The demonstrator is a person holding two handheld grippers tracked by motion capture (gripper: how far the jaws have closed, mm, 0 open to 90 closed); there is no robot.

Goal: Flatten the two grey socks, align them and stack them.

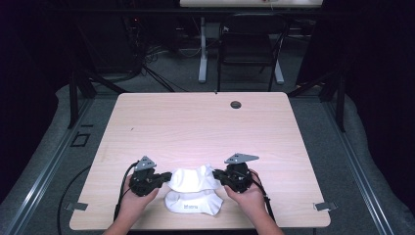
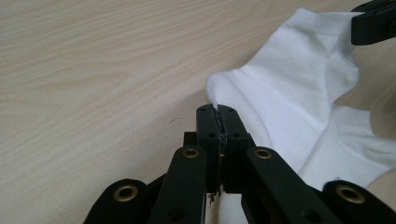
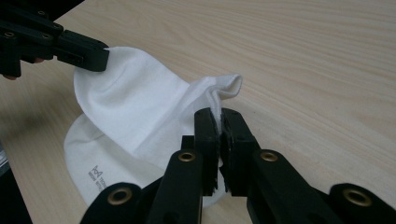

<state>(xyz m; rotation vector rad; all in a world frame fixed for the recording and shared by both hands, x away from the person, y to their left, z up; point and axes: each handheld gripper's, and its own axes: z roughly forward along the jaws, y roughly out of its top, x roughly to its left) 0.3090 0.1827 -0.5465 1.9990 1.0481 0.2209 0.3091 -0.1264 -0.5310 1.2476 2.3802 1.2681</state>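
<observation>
You hold the upper white cotton sock (image 1: pixel 192 179) stretched between the left gripper (image 1: pixel 167 177) and right gripper (image 1: pixel 219 176), jaws clamped on its opposite ends, likely to align it over the second white sock (image 1: pixel 193 203) on the pale wooden table (image 1: pixel 195 122).

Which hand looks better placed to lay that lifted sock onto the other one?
Neither clearly: the left gripper and right gripper each pinch one end of the upper sock, so probably both lower it together onto the lower sock.

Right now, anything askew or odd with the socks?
Nothing damaged. The upper sock is pinched at both ends by the left gripper and right gripper, so it hangs bunched and creased, overlapping the lower sock, which lies flat on the table.
</observation>
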